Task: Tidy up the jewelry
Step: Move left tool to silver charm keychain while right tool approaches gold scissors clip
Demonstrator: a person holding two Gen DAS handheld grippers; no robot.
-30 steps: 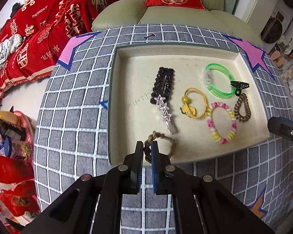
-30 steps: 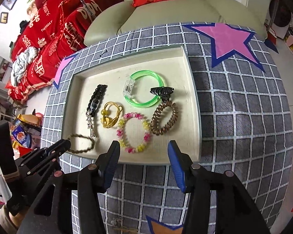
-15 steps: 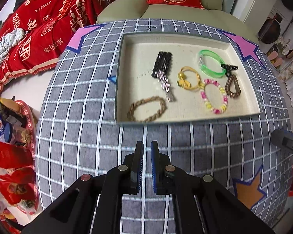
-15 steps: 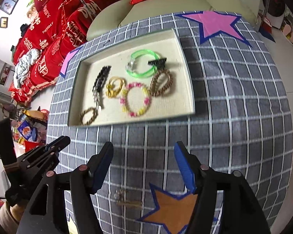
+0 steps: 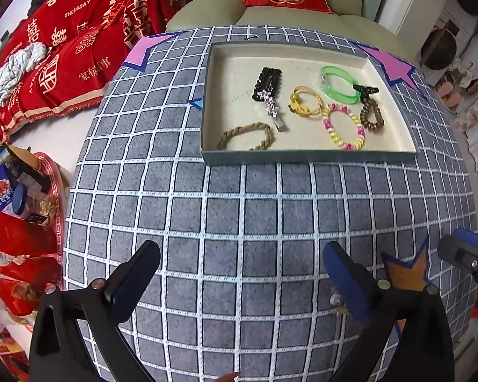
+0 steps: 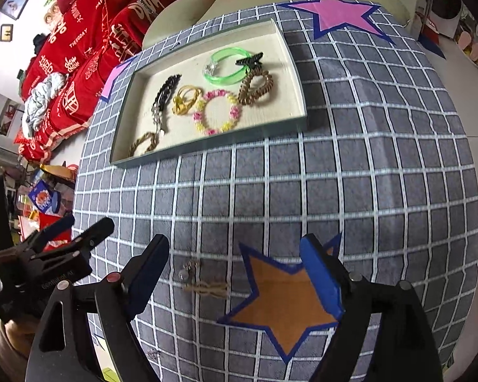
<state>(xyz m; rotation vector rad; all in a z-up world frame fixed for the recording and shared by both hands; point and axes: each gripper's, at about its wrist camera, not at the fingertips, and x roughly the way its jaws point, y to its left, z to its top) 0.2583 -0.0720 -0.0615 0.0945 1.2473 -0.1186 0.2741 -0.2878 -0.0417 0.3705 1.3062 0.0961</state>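
Observation:
A shallow cream tray (image 5: 302,156) (image 6: 207,146) holds a brown braided bracelet (image 5: 245,135) (image 6: 143,143), a black hair clip (image 5: 267,84), a yellow hair tie (image 5: 306,102), a pink and yellow bead bracelet (image 5: 344,125) (image 6: 216,113), a green bangle (image 5: 337,84), a brown coil tie (image 5: 371,114) and a small black claw clip (image 5: 365,89). A small gold and silver piece (image 6: 204,281) lies on the cloth between my right gripper's fingers. My left gripper (image 5: 239,273) is open and empty, well short of the tray. My right gripper (image 6: 235,273) is open and empty.
The table wears a grey grid cloth (image 5: 239,207) with an orange star patch (image 6: 286,299) and pink star patches (image 6: 337,12). A sofa with red throws (image 5: 79,47) stands behind. A red tray of snack packs (image 5: 19,210) sits left on the floor.
My left gripper let go of the brown braided bracelet in the tray, pulled back and opened wide. My right gripper also pulled back toward the orange star.

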